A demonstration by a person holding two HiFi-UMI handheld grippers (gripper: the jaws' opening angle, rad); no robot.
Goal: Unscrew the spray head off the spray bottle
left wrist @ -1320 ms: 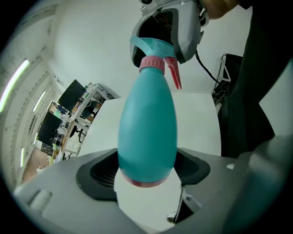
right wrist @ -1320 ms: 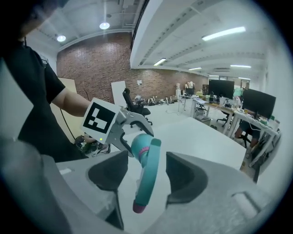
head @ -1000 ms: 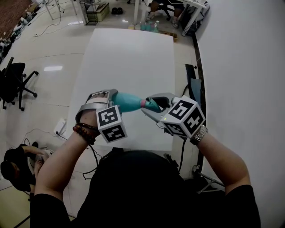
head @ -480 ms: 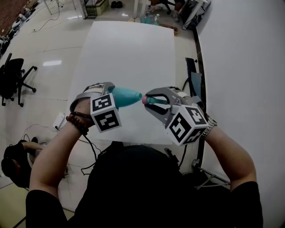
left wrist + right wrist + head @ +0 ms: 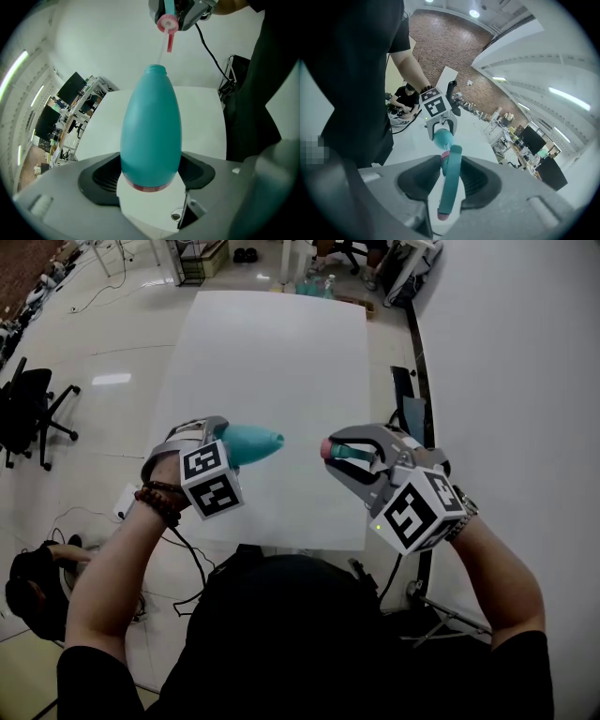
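Observation:
The teal spray bottle (image 5: 246, 443) lies level over the white table, its bare open neck (image 5: 154, 70) pointing right. My left gripper (image 5: 220, 442) is shut on the bottle's (image 5: 151, 136) lower body. The teal spray head (image 5: 345, 452) with its pink collar (image 5: 326, 448) is off the bottle, a gap apart to the right. My right gripper (image 5: 361, 457) is shut on the spray head (image 5: 450, 180). A thin dip tube (image 5: 161, 51) runs from the spray head's collar (image 5: 167, 22) down to the neck. In the right gripper view the bottle (image 5: 442, 138) shows end-on beyond the head.
The long white table (image 5: 272, 352) runs away from me. A white wall (image 5: 506, 343) stands along its right side. Office chairs (image 5: 28, 413) stand on the floor at left, and a seated person (image 5: 33, 582) is at lower left. Bottles and boxes (image 5: 314, 287) lie beyond the table's far end.
The spray head has come off the bottle. My right gripper rolled and drew it away to the right, and my left gripper moved the bottle slightly left, opening a gap between them.

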